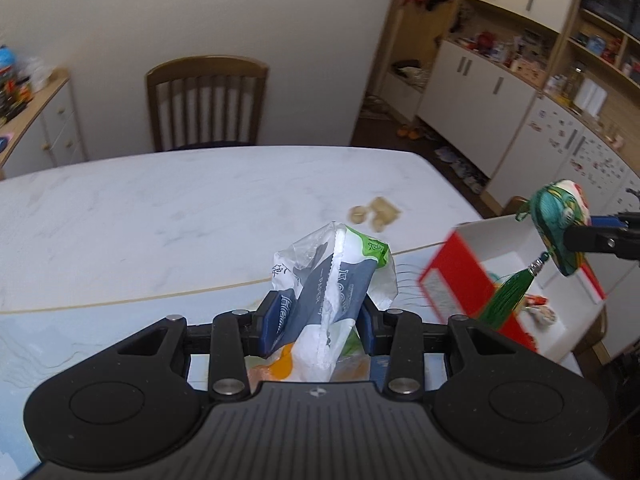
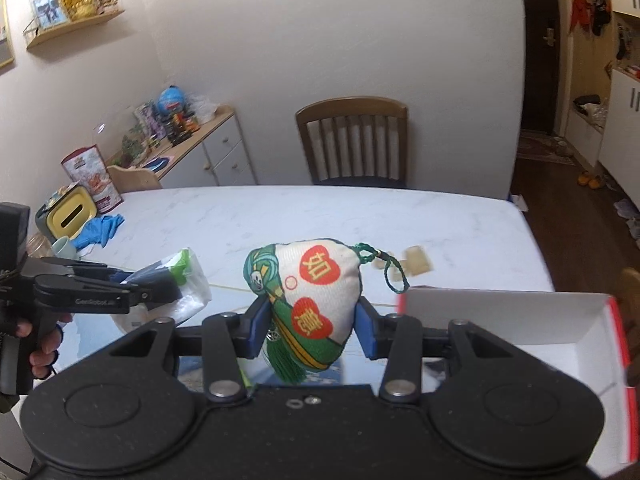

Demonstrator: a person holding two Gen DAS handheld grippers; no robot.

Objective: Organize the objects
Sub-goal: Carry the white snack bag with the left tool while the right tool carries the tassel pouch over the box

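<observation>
Carrying two items above table, mid-transfer step. Left gripper clenched on tissue pack; right gripper clenched on embroidered sachet, green tassel dangling. Red-and-white box open at 3 o'clock of sachet, small beige pieces at 1 o'clock. Likely next: bring sachet over box, lower inside walls, release; keep tassel off rim.

A wooden chair stands at the far side of the marble table. At the table's left end sit a yellow tissue box, a blue glove and a pale cup. A sideboard lines the left wall.
</observation>
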